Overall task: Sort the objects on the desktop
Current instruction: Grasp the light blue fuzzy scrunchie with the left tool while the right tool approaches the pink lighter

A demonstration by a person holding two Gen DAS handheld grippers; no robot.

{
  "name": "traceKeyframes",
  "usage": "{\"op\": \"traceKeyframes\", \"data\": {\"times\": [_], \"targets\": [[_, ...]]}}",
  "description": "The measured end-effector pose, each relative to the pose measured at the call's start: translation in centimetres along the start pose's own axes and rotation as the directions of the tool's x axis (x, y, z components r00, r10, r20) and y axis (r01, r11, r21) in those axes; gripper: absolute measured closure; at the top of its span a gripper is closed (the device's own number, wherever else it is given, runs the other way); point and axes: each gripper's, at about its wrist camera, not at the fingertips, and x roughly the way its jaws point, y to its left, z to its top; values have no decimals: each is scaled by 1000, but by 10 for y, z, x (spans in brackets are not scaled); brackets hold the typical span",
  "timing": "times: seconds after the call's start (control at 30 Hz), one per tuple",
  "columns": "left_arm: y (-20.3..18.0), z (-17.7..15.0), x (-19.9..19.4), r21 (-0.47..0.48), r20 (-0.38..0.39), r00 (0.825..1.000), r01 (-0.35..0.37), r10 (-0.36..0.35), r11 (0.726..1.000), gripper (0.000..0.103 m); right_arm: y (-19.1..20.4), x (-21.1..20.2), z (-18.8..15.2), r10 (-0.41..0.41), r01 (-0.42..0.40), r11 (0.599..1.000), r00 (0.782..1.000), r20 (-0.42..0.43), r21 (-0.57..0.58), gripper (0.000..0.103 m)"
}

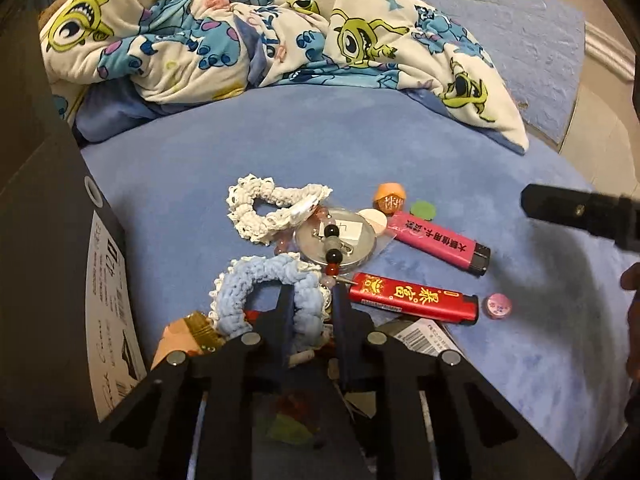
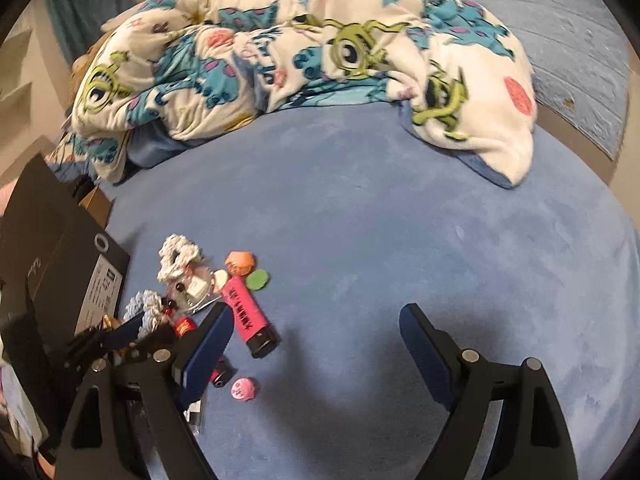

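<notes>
Small objects lie in a heap on the blue bed sheet (image 1: pixel 280 140). My left gripper (image 1: pixel 313 294) is shut on one side of a light blue crochet scrunchie (image 1: pixel 256 284), whose band is squeezed between the fingers. Beyond it lie a white scrunchie (image 1: pixel 272 208), a round clear case (image 1: pixel 356 236) with a bead bracelet (image 1: pixel 333 240) across it, a pink lighter (image 1: pixel 440 244) and a red lighter (image 1: pixel 412 298). My right gripper (image 2: pixel 318 320) hangs open over bare sheet, with the pink lighter (image 2: pixel 246 312) just past its left finger. Nothing is between its fingers.
A black shoebox (image 1: pixel 52 260) stands at the left. A cartoon-print blanket (image 1: pixel 260 32) is bunched at the back. An orange piece (image 1: pixel 390 196), a green disc (image 1: pixel 423 209) and a pink round piece (image 1: pixel 498 306) lie near the lighters. Papers and a barcode label (image 1: pixel 424 338) sit under my left gripper.
</notes>
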Motion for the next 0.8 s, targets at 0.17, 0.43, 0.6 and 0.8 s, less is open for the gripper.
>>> {"op": "traceKeyframes", "data": {"times": [0.17,0.43,0.6,0.8], "targets": [[0,1,-10,14,9,1000,12,-12,1000,85,16,3,-2,13,-13,999,1000,3,-51,16],[4,13,-40,4,62,998,12,-12,1000,85,34,16,-8,26,-27,992,1000,-17,-120,16],[8,23,-60,2,98,995,13,-13,1000,85,43,26,-7,11,-15,989,1000,-26,-144,16],[17,30,-82,-18,119,993,22,-20,1000,85,49,44,-7,-54,42,986,996,-72,-164,16]]}}
